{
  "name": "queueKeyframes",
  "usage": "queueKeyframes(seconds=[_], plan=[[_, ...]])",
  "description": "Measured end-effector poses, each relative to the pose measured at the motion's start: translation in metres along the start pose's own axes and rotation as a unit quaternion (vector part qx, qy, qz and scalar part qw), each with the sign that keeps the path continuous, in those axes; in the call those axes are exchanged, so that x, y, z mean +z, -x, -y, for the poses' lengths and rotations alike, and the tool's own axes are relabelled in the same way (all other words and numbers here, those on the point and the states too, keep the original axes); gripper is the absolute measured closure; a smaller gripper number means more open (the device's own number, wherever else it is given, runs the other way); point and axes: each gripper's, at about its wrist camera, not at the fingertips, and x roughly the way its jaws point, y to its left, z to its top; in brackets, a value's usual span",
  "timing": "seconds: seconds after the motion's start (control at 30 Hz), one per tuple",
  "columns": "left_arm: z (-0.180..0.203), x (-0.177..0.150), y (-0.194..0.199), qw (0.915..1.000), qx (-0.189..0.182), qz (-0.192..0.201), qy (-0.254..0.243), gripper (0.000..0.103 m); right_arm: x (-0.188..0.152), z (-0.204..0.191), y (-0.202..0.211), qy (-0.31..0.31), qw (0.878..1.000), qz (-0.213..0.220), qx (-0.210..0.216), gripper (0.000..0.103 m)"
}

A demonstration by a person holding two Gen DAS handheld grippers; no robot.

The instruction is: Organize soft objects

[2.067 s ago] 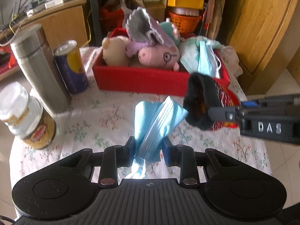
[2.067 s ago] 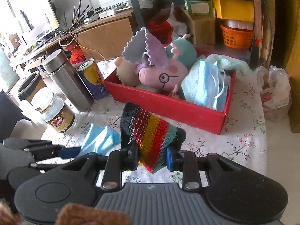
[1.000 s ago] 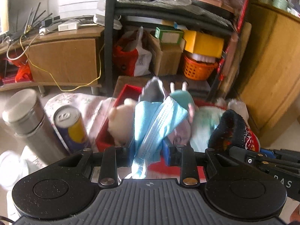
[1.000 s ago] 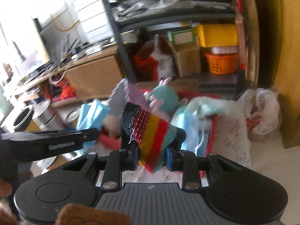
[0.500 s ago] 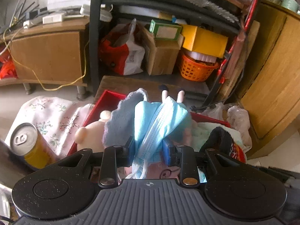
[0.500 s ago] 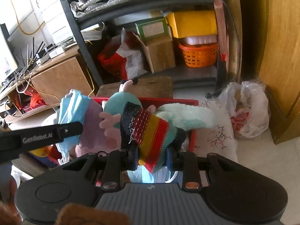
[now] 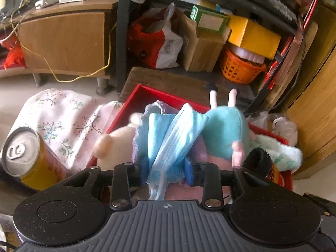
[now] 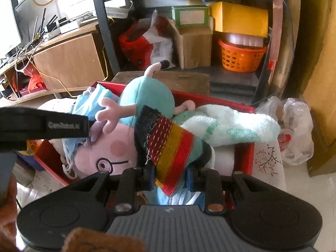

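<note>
Blue face mask (image 7: 168, 138) between opening left fingers (image 7: 145, 168) (over red box (image 7: 136, 96))

Drink can (image 7: 25, 157), yellow-sided, upright at the table's left edge on a floral tablecloth (image 7: 63, 119); black metal shelf frame (image 7: 121, 33) behind; on its low shelf a red and white plastic bag (image 7: 157, 42), brown cardboard box (image 8: 195, 44) bearing a green box (image 8: 190, 16), yellow box (image 8: 241, 19) above an orange basket (image 8: 241, 56); wooden desk (image 7: 63, 35) at left with a yellow cable (image 7: 79, 77); crumpled clear plastic bag (image 8: 296, 134) on the floor at right.
</note>
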Motion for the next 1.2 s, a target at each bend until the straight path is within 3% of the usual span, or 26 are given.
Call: queueKeyframes(seconds=[0.07,0.13,0.17,0.23,0.6,1.2], plan=[[-0.001,0.002,0.011,0.9999,-0.007,0.009,0.005,0.038,0.002,0.004,0.008,-0.008,1.0,0.002,0.005,0.095],[0.0,0.003,0.024,0.9997,-0.004,0.025,0.002,0.034,0.002,0.007,0.016,-0.019,1.0,0.002,0.014,0.066],[0.0,0.004,0.03,0.9995,-0.002,0.032,0.0,0.031,0.002,0.008,0.019,-0.023,1.0,0.004,0.015,0.062],[-0.001,0.005,0.039,0.9991,-0.004,0.041,0.002,0.027,0.002,0.008,0.028,-0.025,1.0,0.012,0.008,0.061],[-0.018,0.001,0.078,0.9975,-0.018,0.065,0.021,0.027,0.007,0.011,0.071,-0.058,0.996,0.07,0.014,0.06],[-0.024,-0.053,0.114,0.9984,-0.005,0.055,0.014,0.026,-0.027,0.012,0.107,-0.085,0.993,0.079,0.02,0.06]])
